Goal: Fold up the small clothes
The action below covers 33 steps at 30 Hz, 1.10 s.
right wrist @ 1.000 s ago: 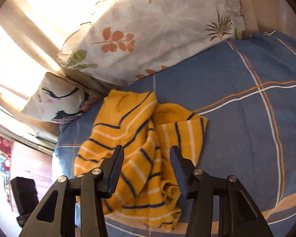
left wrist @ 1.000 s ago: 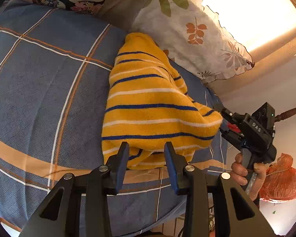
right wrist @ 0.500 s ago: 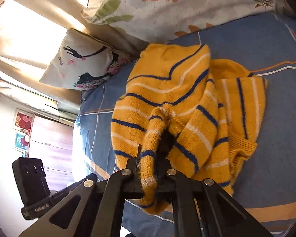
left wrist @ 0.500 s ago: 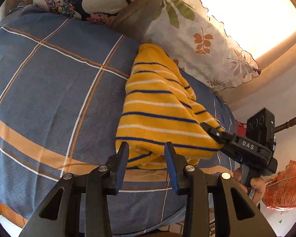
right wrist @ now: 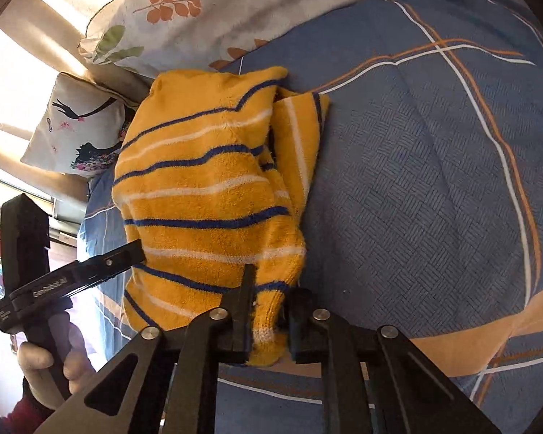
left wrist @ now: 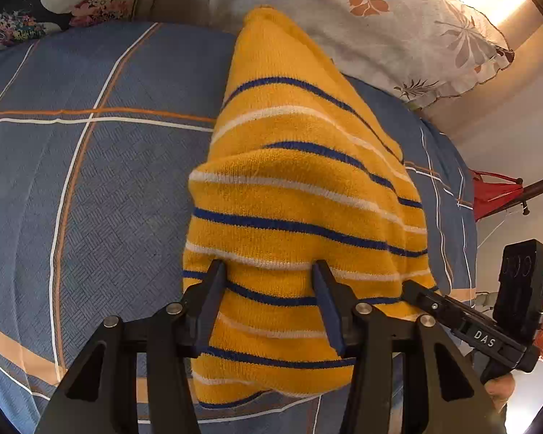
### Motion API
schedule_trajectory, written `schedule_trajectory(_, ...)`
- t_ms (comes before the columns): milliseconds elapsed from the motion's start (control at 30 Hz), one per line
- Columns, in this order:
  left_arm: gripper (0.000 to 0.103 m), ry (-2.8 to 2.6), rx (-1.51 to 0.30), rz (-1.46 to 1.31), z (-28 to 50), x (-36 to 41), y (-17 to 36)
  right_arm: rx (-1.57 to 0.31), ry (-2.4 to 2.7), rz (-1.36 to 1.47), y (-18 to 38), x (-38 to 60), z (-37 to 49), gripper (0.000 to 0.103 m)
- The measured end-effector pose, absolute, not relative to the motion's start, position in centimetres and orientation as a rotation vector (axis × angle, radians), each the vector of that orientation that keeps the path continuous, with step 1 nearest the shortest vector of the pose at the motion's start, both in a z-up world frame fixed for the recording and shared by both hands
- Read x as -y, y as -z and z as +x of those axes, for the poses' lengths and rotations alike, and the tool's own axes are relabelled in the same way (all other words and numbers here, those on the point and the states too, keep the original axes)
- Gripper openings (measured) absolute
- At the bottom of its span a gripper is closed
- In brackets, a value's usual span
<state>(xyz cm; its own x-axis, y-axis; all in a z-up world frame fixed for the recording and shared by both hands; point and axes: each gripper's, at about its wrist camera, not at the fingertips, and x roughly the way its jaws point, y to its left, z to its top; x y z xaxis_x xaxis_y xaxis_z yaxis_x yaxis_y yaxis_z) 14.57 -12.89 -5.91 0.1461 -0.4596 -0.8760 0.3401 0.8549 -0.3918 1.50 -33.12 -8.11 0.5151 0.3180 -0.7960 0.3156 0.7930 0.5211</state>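
Observation:
A small yellow knit sweater [left wrist: 297, 195] with blue and white stripes lies bunched on the blue plaid bed cover [left wrist: 101, 195]. My left gripper [left wrist: 269, 271] is open, its fingers straddling the sweater's near edge, with fabric between them. My right gripper [right wrist: 269, 289] is shut on a fold of the sweater [right wrist: 206, 195] at its near hem corner. The right gripper also shows in the left wrist view [left wrist: 409, 285], its tip at the sweater's right edge. The left gripper shows in the right wrist view [right wrist: 134, 251], touching the sweater's left side.
A white leaf-print pillow [left wrist: 398, 25] lies behind the sweater, and a floral pillow [right wrist: 76, 126] beside it. The bed edge runs along the near side. A red object [left wrist: 492, 195] and a wooden pole stand past the bed on the right.
My left gripper moved forward onto the sweater's near edge, fabric now between its open fingers. My right gripper, open a second ago, closed on the hem and keeps holding it.

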Motion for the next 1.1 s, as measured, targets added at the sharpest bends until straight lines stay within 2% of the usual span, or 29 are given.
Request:
schedule_trajectory(100, 0.047, 0.580, -1.280, -0.056, 14.0, 13.1, 5.6, -0.972, 0.038, 0.715, 5.8, 35.3, 0.3, 0.029)
schedule_trajectory(167, 0.048, 0.578, -1.254, -0.039, 13.5, 13.1, 5.6, -0.872, 0.059, 0.770, 3.9, 37.2, 0.5, 0.049)
schedule_trajectory(233, 0.048, 0.570, -1.249, -0.046, 13.4, 13.0, 5.6, -0.849, 0.098, 0.748, 3.3, 38.2, 2.6, 0.056)
schedule_trajectory(400, 0.051, 0.559, -1.250, -0.039, 13.1, 12.7, 5.5, -0.911, 0.101, 0.755, 6.5, 38.4, 11.2, 0.056)
schedule_trajectory(433, 0.051, 0.557, -1.249, -0.032, 13.0, 12.7, 5.5, -0.934, 0.082, 0.770, 7.3, 38.3, 12.4, 0.047)
schedule_trajectory(500, 0.053, 0.548, -1.247, -0.017, 12.6, 12.6, 5.4, -0.968, -0.031, 0.836, 8.4, 37.7, 13.9, 0.008)
schedule_trajectory(700, 0.056, 0.570, -1.234, -0.013, 12.4, 12.3, 4.5, -1.017, 0.150, 0.603, 7.3, 38.3, 13.4, 0.006)
schedule_trajectory(733, 0.056, 0.585, -1.223, -0.031, 12.4, 11.8, 3.8, -1.032, 0.218, 0.531, 7.4, 38.3, 13.4, 0.001)
schedule_trajectory(800, 0.056, 0.595, -1.204, -0.079, 12.8, 10.6, 2.9, -1.050, 0.332, 0.428, 7.3, 38.1, 13.1, 0.001)
schedule_trajectory(867, 0.056, 0.586, -1.207, -0.141, 14.0, 9.1, 2.9, -0.992, 0.257, 0.599, 7.2, 39.3, 11.3, 0.003)
schedule_trajectory(900, 0.056, 0.581, -1.208, -0.166, 14.8, 8.4, 3.1, -0.956, 0.213, 0.684, 7.0, 39.7, 10.4, 0.006)
schedule_trajectory(967, 0.059, 0.579, -1.205, -0.229, 16.6, 7.4, 3.7, -0.895, 0.141, 0.804, 7.1, 40.1, 8.5, 0.041)
schedule_trajectory(1000, 0.066, 0.609, -1.208, -0.282, 17.5, 6.9, 4.3, -0.871, 0.103, 0.846, 7.3, 39.9, 7.9, 0.071)
schedule_trajectory(1033, 0.073, 0.631, -1.221, -0.316, 18.3, 6.8, 4.9, -0.849, 0.064, 0.882, 7.6, 39.7, 7.3, 0.077)
schedule_trajectory(1100, 0.075, 0.678, -1.257, -0.348, 19.8, 7.3, 6.5, -0.852, 0.027, 0.913, 8.6, 39.0, 6.9, 0.077)
